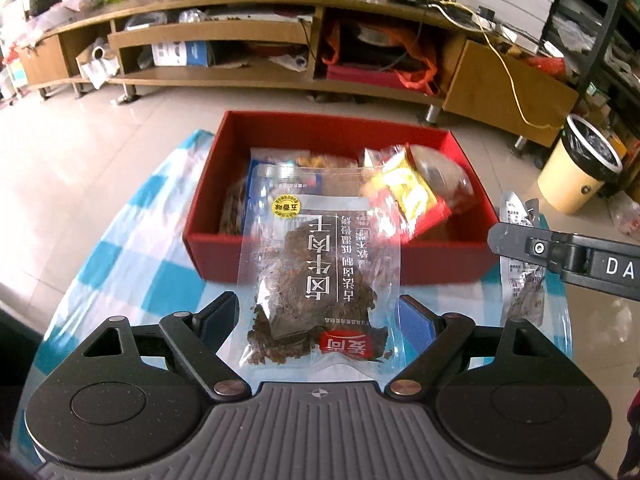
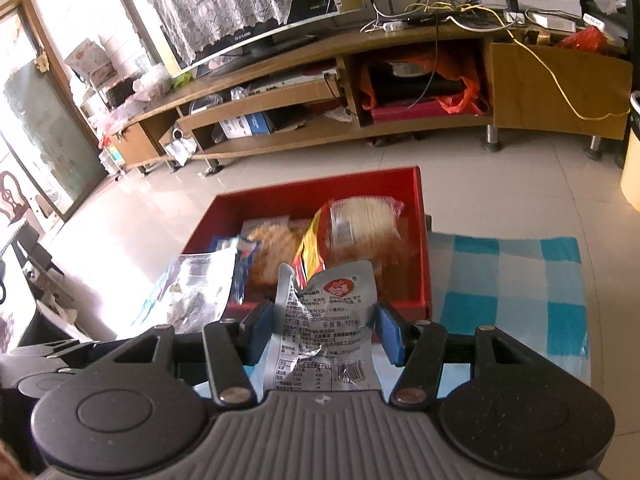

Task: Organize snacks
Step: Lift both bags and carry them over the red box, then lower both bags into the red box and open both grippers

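Left gripper is clamped on a clear pouch of dried beef, its blue pads against both side edges; I read the pouch as lifted, its top hanging over the near wall of the red box. Right gripper is closed on a crumpled silver packet, printed back toward the lens, the pads pinching its sides.

Left wrist view gives me things the right one lacks: the right gripper's black finger coming in from the right edge with the silver packet behind it, and a cream waste bin on the floor beyond. It also shows the box's full near wall and the blue-and-white checked cloth to the box's left.

Right wrist view gives me the reverse: the clear pouch from the side at lower left, the cloth stretching bare to the right of the box, and a television under a lace cover on the wooden stand.

Both views show the box already holding snacks: a yellow-and-red pack with round pale crackers on the right, brown fried pieces in the middle, and a blue-edged pack on the left.

Both grippers tilt downward, fingers toward the box, side by side and near each other, each held just in front of the box's near edge.
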The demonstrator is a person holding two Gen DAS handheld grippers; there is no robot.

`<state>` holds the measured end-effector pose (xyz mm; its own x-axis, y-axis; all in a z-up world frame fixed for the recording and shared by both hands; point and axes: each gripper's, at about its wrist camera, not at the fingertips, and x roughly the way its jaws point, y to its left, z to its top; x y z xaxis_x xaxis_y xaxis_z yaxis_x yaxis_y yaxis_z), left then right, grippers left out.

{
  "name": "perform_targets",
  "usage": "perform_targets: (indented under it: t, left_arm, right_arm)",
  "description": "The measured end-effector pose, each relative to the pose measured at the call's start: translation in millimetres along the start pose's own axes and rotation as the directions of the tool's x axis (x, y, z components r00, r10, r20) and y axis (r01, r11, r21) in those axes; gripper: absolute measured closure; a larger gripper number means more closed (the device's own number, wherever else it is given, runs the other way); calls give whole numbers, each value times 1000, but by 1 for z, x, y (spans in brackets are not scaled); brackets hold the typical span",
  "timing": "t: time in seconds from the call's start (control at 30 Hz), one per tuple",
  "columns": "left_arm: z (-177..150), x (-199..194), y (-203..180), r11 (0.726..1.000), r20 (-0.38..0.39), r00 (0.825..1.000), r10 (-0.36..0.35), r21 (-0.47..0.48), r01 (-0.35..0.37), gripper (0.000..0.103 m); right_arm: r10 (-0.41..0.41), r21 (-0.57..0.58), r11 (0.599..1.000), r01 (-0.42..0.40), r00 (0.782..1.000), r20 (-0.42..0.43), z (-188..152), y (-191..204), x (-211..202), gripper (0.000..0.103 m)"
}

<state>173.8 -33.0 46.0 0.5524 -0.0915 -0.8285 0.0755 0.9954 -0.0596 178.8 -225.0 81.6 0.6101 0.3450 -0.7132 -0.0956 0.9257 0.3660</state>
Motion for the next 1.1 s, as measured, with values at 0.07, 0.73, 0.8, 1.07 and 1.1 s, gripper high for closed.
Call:
perform_targets:
  t: [0.07, 0.73, 0.8, 1.07, 1.1]
  left_arm:
    - [8, 4, -1, 1000, 7, 1000, 1, -4, -1, 14]
    - [54, 48, -1, 997, 30, 996, 82, -6, -82, 14]
    - [55, 52, -1, 995, 29, 995, 95, -1, -95, 14]
    - [58, 68, 0, 992, 5, 992, 127, 5, -127, 14]
    - [58, 69, 0, 991, 4, 991, 132, 7, -132, 14]
  right_arm:
    - [8, 6, 1000, -8, 1000, 8, 7, 1, 4, 47]
    - [-22, 33, 999, 21, 999, 34, 53, -10, 56, 47]
    - [-30, 27, 999, 29, 999, 29, 55, -11, 63, 47]
    - [-82, -21, 996, 82, 997, 13, 58, -8, 88, 47]
    - [-85, -24, 996, 85, 996, 12, 58, -7, 90, 47]
